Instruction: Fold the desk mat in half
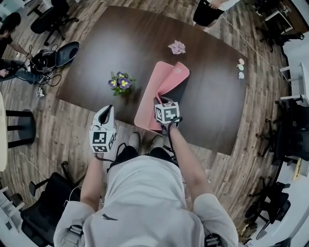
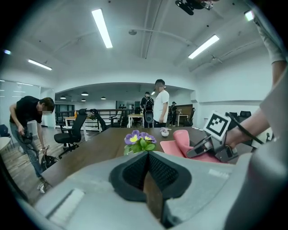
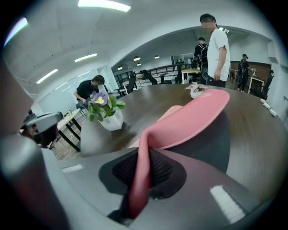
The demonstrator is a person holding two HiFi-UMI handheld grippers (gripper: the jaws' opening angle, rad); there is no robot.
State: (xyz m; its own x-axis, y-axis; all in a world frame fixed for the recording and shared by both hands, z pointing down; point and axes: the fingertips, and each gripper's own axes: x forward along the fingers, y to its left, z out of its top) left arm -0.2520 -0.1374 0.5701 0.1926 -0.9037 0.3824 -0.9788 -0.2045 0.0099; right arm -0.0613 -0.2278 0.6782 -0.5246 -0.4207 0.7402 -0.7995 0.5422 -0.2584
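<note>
The pink desk mat [image 1: 164,82] with a dark underside lies on the dark table [image 1: 140,38], its right part lifted and curled over so the underside shows. My right gripper [image 1: 162,102] is shut on the mat's near edge; in the right gripper view the pink sheet [image 3: 189,119] runs up from between the pads [image 3: 157,173]. My left gripper [image 1: 106,114] hangs at the table's front edge, left of the mat, shut with nothing in it [image 2: 147,173]. The left gripper view shows the mat [image 2: 180,143] and the right gripper [image 2: 204,146] on it.
A white pot of purple flowers [image 1: 121,83] stands just left of the mat. A small pink thing [image 1: 176,47] lies beyond it, and two small white things [image 1: 240,68] lie at the right edge. A person [image 1: 207,12] stands at the far side; office chairs [image 1: 53,19] ring the table.
</note>
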